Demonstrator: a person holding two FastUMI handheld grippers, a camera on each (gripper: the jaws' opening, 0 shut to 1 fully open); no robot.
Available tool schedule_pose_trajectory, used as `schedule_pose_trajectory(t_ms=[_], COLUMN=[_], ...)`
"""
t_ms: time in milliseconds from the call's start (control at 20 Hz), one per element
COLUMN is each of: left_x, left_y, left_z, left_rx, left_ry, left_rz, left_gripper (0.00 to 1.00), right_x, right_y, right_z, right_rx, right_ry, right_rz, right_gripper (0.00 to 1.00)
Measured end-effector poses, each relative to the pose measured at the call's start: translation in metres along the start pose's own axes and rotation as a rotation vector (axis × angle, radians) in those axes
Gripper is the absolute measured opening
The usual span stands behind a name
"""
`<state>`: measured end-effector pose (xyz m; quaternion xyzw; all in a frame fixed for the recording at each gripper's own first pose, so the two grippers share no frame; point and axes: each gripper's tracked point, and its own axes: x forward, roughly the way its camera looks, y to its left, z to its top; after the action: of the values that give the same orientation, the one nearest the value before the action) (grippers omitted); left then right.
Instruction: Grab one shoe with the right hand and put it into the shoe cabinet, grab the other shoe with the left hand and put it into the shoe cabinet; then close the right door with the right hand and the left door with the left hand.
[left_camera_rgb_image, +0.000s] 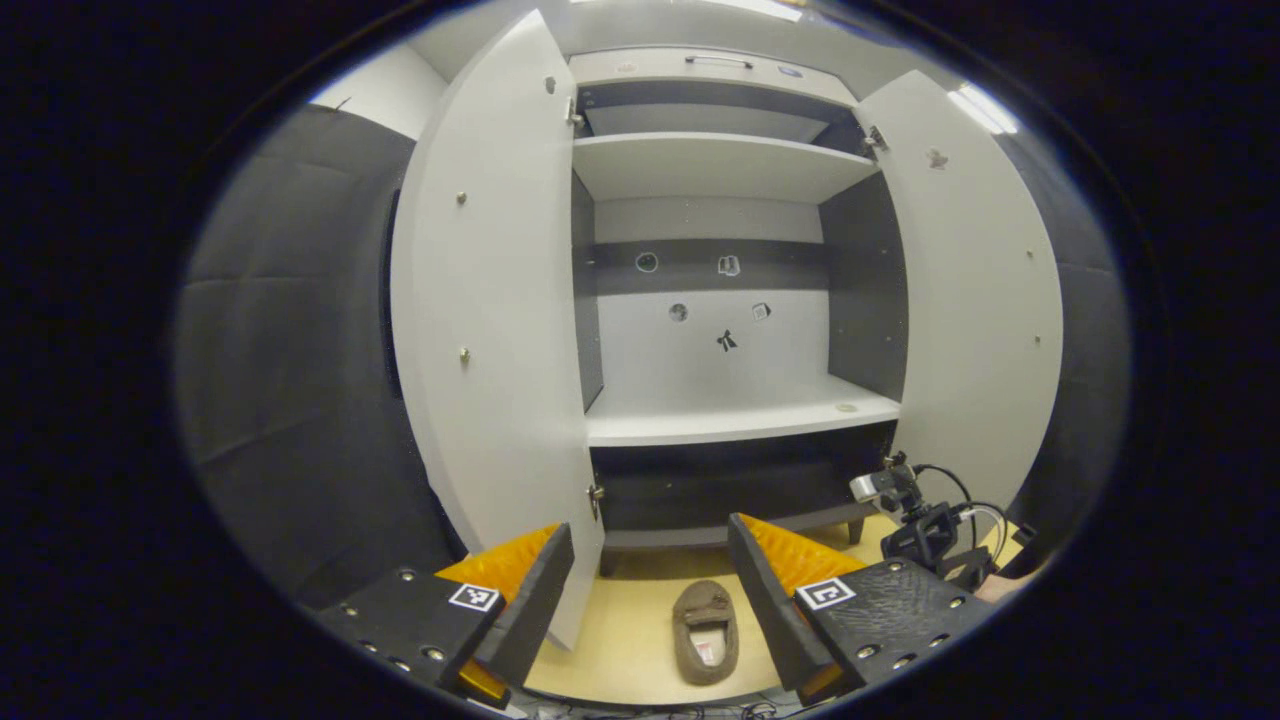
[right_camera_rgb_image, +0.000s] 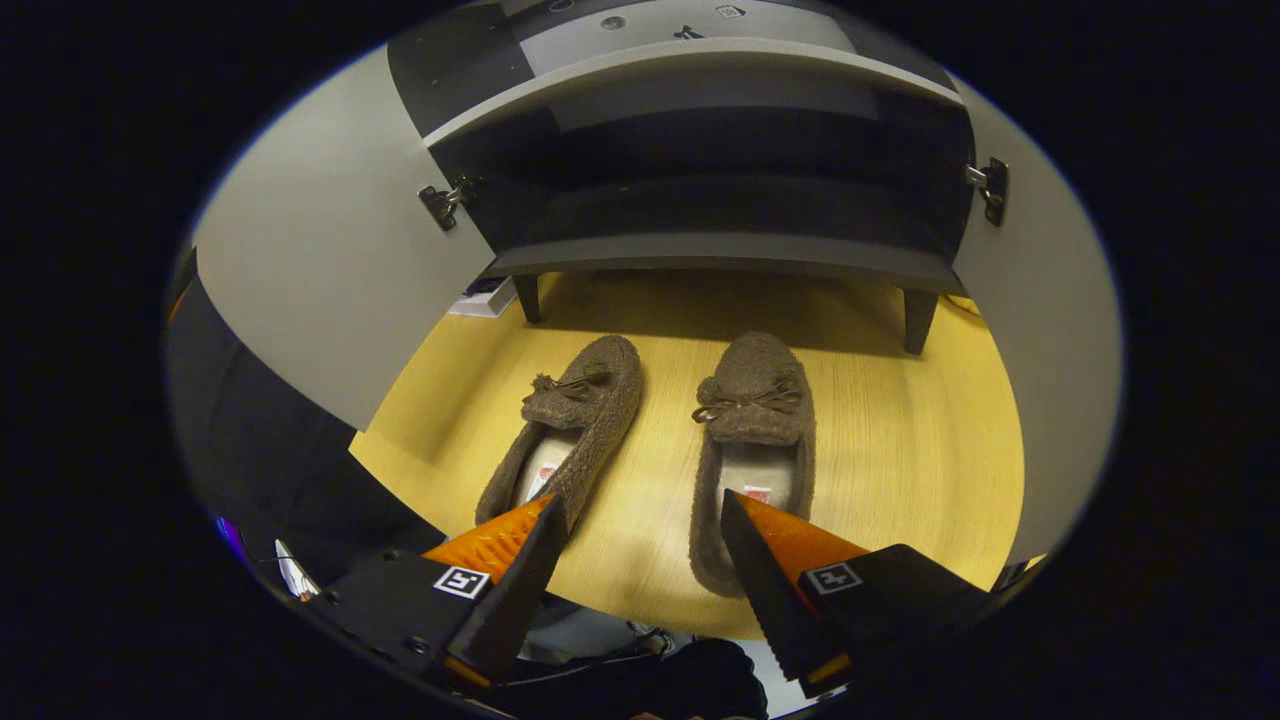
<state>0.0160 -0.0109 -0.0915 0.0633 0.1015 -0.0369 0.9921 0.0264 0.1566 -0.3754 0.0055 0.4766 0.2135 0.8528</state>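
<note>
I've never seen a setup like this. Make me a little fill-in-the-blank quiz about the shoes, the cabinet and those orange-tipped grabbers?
1. Both cabinet doors stand ____.
2. The number of brown slippers lying on the yellow floor is ____.
3. The slippers' toes point toward the ____.
4. The right gripper hovers above the slippers with its fingers ____, holding nothing.

Missing words: open; two; cabinet; open

the right shoe's (right_camera_rgb_image: 752, 440) heel sits behind a gripper finger (right_camera_rgb_image: 770, 560); cabinet's (right_camera_rgb_image: 700, 200) lowest compartment too dark.
</note>
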Motion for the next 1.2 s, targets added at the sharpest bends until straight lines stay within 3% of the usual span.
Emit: schedule_pose_trajectory(t_ms=[100,200,300,350,400,450,500,700,750,800,850,950,1000,1050,1100,1150,1200], left_x=[0.002,0.003,0.004,0.004,0.004,0.005,0.005,0.011,0.013,0.014,0.014,0.017,0.018,0.019,0.02,0.02,0.021], left_y=[0.0,-0.001,-0.002,-0.002,0.0,0.003,0.005,0.004,0.003,0.003,0.002,0.002,0.001,0.0,-0.002,-0.003,-0.005], left_z=[-0.005,-0.01,-0.016,-0.019,-0.021,-0.021,-0.021,-0.021,-0.021,-0.019,-0.018,-0.018,-0.016,-0.017,-0.017,-0.017,-0.017], left_rx=[0.002,0.0,0.005,0.015,0.031,0.049,0.059,0.072,0.074,0.076,0.079,0.081,0.082,0.083,0.085,0.087,0.086], left_ry=[0.008,0.014,0.025,0.031,0.035,0.032,0.027,0.027,0.026,0.024,0.022,0.02,0.019,0.019,0.021,0.022,0.025], left_rz=[-0.009,-0.015,-0.022,-0.024,-0.019,-0.005,-0.002,-0.01,-0.01,-0.01,-0.011,-0.012,-0.015,-0.019,-0.023,-0.028,-0.033], left_gripper=[0.95,0.88,0.91,0.91,0.91,0.91,0.91,0.91,0.91,0.98,0.91,0.91,0.91,0.98,0.91,0.91,0.91], right_x=[0.019,0.038,0.057,0.066,0.074,0.081,0.086,0.097,0.097,0.096,0.095,0.095,0.094,0.094,0.091,0.09,0.091], right_y=[-0.005,-0.011,-0.021,-0.027,-0.031,-0.034,-0.037,-0.051,-0.054,-0.06,-0.068,-0.068,-0.068,-0.067,-0.067,-0.065,-0.065], right_z=[0.0,0.001,0.002,-0.001,0.001,0.003,0.006,0.012,0.012,0.013,0.014,0.015,0.016,0.015,0.017,0.018,0.022], right_rx=[-0.005,-0.003,-0.004,-0.011,-0.02,-0.038,-0.057,-0.129,-0.144,-0.159,-0.177,-0.165,-0.161,-0.154,-0.137,-0.122,-0.102], right_ry=[0.014,0.018,0.03,0.041,0.04,0.026,0.015,-0.005,-0.006,-0.006,-0.004,0.007,0.013,0.026,0.02,0.032,0.032], right_rz=[-0.031,-0.062,-0.1,-0.13,-0.15,-0.177,-0.196,-0.284,-0.304,-0.334,-0.364,-0.352,-0.346,-0.33,-0.326,-0.308,-0.281], right_gripper=[0.99,0.98,0.99,0.93,0.99,0.98,0.93,0.9,0.84,0.78,0.6,0.31,0.31,0.3,0.31,0.14,0.09])
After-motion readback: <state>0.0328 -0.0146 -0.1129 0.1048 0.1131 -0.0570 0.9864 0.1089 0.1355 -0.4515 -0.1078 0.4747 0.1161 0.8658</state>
